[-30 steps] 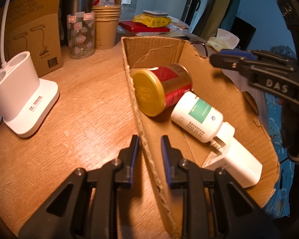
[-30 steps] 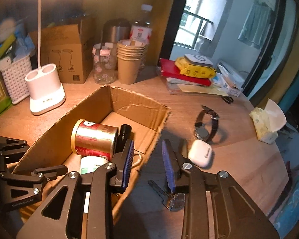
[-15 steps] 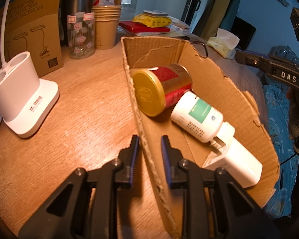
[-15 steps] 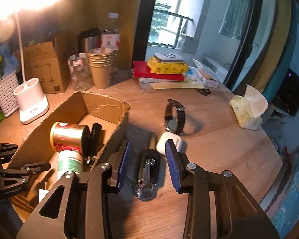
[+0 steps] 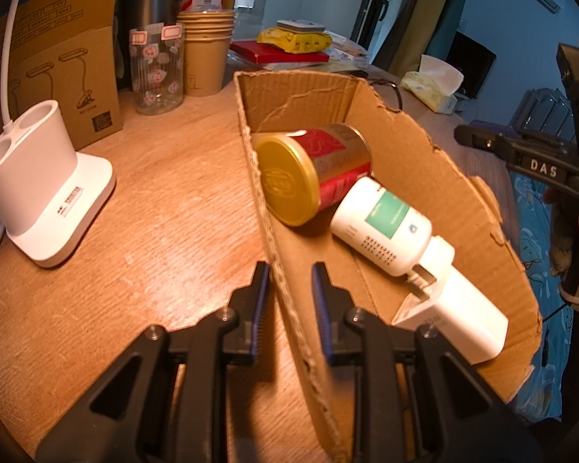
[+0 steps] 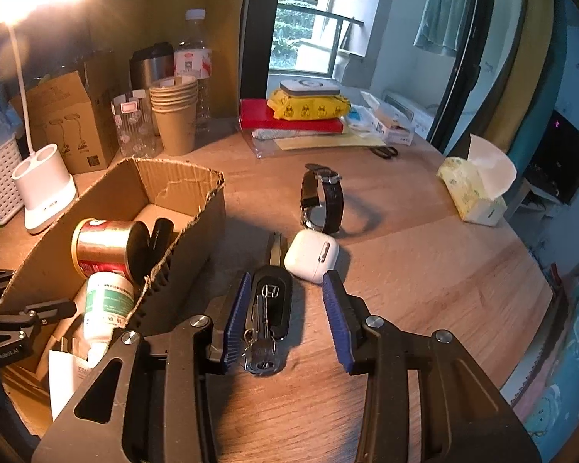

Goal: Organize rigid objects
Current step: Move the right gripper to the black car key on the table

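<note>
The right gripper (image 6: 285, 316) hangs low over the wooden table (image 6: 424, 270) with its jaws apart and opening; the blue pads (image 6: 337, 320) touch nothing. Between them, closer to the left pad, lies a black car key (image 6: 272, 301) with a bunch of metal keys (image 6: 260, 351) on it, its blade pointing away from the gripper. Just beyond the right fingertip sits a white earbud case (image 6: 310, 254), nearly touching the key's far end, and past that a wristwatch (image 6: 322, 200) with a dark strap stands on its edge. To the left of this gripper is the cardboard box (image 6: 197, 200), holding a red and gold tin (image 6: 104, 249) on its side, a white bottle with a green label (image 6: 108, 301) nearer the camera, and a dark object beside the tin that I cannot identify.

The left gripper (image 5: 289, 301) is clamped on the box's near side wall (image 5: 289, 308), one pad outside and one inside. Ahead of it inside the box lie the tin (image 5: 312, 171), the white bottle (image 5: 382, 227) and a white rectangular device (image 5: 455, 316) touching the bottle's cap end. Off to its left stands a white desk lamp base (image 5: 42, 189)
</note>
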Tool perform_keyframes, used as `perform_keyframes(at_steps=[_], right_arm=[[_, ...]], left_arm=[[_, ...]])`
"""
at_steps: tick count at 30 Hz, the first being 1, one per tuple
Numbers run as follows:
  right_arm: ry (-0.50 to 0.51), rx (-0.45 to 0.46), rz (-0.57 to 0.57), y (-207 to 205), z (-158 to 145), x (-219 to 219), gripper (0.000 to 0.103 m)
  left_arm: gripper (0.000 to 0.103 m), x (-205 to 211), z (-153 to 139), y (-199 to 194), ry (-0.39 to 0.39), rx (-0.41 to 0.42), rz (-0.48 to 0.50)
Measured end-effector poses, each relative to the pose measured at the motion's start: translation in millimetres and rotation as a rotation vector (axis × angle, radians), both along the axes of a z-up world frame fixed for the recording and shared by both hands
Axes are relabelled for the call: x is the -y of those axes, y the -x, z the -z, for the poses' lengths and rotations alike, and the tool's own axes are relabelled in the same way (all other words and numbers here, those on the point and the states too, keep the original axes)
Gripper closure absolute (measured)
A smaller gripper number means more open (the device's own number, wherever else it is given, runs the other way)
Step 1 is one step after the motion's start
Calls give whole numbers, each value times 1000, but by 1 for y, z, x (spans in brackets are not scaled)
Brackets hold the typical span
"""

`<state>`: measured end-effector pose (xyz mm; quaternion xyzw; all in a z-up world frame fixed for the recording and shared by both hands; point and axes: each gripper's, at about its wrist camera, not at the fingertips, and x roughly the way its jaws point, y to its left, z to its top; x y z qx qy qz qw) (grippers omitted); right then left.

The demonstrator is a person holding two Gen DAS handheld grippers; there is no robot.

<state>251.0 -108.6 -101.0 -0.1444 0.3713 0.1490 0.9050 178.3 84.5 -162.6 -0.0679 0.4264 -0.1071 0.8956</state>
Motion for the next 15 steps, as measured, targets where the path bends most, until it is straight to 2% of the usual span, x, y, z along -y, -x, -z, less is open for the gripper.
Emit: perform_keyframes(at_steps=[10, 15], right_arm=[[-7, -55, -8, -4, 22, 1, 61], [-16, -79, -14, -7, 31, -1, 53]], left_arm=[[79, 0, 0, 0, 0, 0, 0], [79, 0, 0, 1, 0, 0, 0]])
